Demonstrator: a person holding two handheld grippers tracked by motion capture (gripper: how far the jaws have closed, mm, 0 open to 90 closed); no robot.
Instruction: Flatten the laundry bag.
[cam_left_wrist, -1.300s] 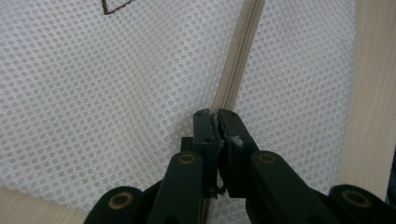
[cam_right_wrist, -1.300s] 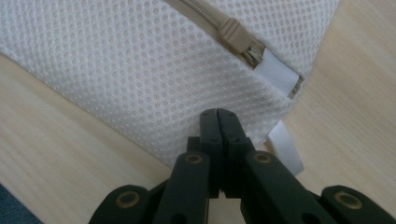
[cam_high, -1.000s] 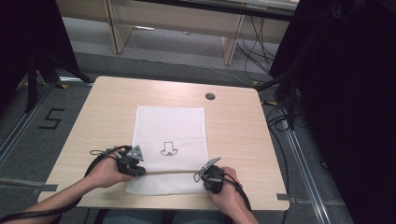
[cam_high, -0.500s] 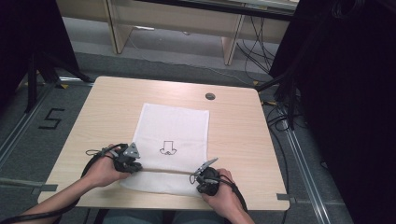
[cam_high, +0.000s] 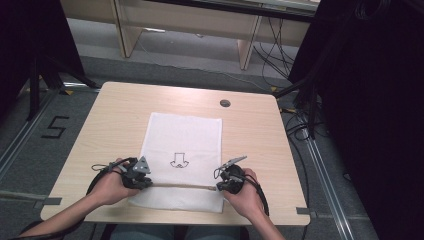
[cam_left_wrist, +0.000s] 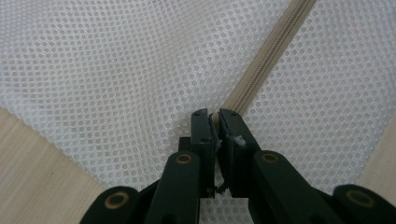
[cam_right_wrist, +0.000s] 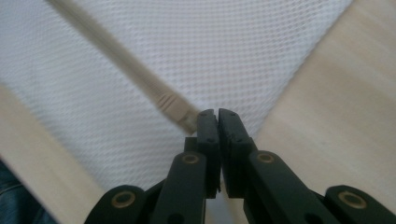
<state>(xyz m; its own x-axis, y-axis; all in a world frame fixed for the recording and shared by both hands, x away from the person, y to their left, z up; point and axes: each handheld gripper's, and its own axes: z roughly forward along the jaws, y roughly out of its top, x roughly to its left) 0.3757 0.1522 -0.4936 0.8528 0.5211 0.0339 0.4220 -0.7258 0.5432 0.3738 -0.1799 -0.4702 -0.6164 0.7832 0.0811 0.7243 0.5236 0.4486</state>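
Pinching zipper (cam_left_wrist: 261, 74) of mesh bag (cam_high: 182, 145): both grippers, jaws closed, table (cam_high: 260, 135) beneath.

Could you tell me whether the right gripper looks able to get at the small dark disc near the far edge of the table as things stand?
Probably yes. The bare table between the right gripper and the disc holds nothing in the way, but the gripper is shut at the mesh bag's zipper and must let go first.

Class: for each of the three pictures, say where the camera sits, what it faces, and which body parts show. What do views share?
High view: above the near side, facing down at the table; forearms, left gripper, right gripper.
Left gripper view: on that gripper, facing the mesh bag; black jaws.
Right gripper view: on that gripper, facing the zip pull; black jaws.
Shared: bag, zip, table.
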